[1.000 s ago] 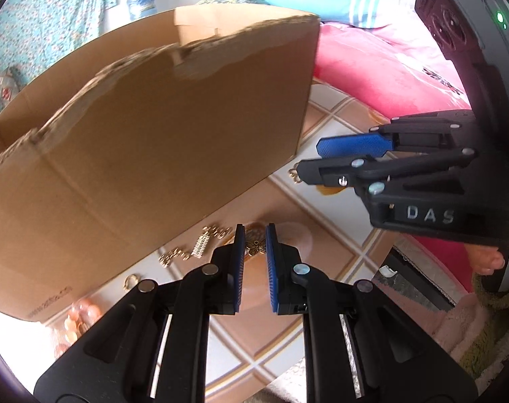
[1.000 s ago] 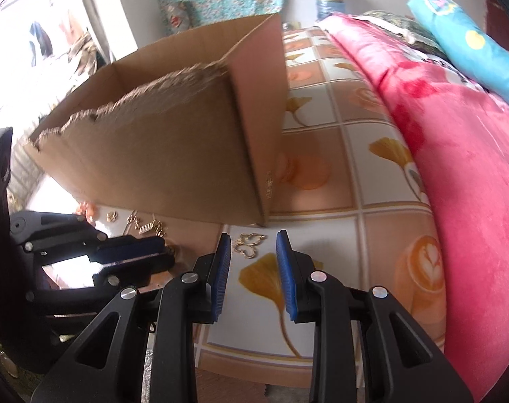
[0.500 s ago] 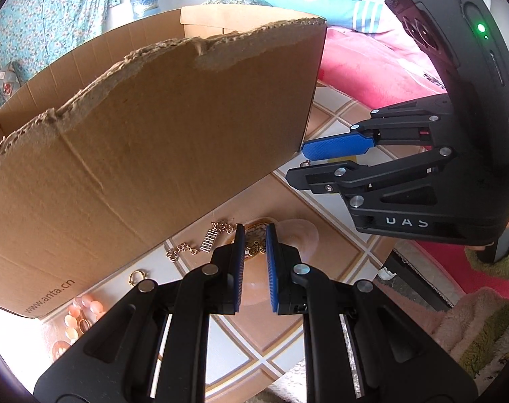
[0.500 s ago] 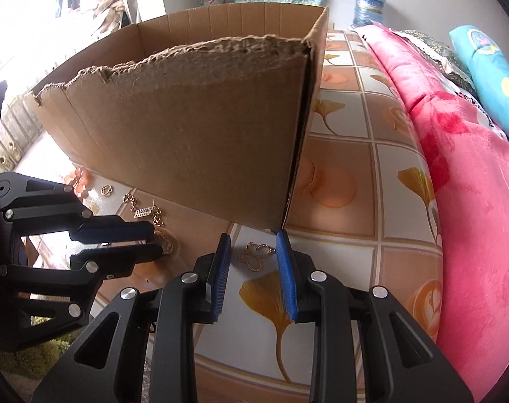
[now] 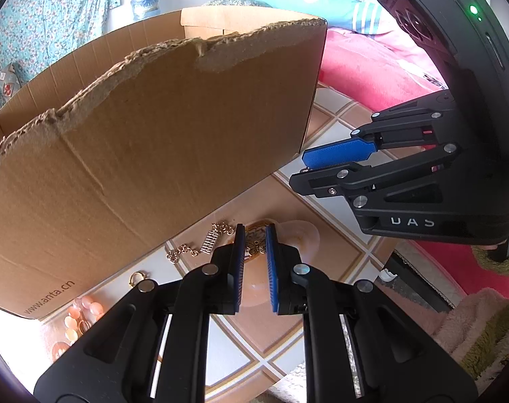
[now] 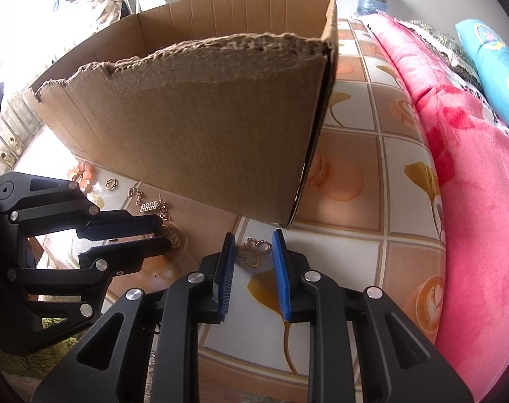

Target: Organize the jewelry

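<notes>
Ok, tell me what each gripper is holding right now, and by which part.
Nothing is held. The left gripper is open around a round gold pendant on the floor; the right gripper is open around a butterfly-shaped piece, pads apart from it.

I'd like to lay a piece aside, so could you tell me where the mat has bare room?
Free: the tiled mat between the cardboard box corner and the pink blanket, beyond the butterfly pendant. Crowded: the strip along the box's front, with the gold chain, ring, peach beads and both grippers.
</notes>
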Tool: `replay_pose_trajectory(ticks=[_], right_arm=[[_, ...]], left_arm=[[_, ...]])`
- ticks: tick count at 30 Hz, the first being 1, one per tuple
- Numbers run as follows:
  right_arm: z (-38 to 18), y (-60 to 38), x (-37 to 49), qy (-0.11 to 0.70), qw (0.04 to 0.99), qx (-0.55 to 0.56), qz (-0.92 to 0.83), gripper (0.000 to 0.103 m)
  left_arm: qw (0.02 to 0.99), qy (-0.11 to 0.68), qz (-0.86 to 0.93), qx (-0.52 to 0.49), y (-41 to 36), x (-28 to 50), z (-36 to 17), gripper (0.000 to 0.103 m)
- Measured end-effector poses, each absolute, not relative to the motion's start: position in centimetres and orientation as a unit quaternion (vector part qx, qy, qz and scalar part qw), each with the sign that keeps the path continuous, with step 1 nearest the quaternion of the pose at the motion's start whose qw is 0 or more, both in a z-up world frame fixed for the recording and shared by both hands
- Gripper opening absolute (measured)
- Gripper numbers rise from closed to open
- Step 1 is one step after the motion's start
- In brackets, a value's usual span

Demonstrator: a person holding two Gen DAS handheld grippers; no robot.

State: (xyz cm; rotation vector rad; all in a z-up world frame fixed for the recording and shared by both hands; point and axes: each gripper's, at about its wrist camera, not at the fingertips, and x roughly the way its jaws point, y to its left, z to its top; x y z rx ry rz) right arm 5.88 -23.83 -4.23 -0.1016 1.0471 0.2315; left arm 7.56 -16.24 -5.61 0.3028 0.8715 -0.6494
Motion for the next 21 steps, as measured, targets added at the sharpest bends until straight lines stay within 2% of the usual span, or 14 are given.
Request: replay_pose_trajectory(ticks=[21], right_arm=[[-3.7, -24.7, 6.1, 0.496, 0.861, -0.033, 0.107, 0.020]], left_arm=[[0.846, 0.412, -0.311, 0.132, -16.0, 7.8, -5.6, 0.011]])
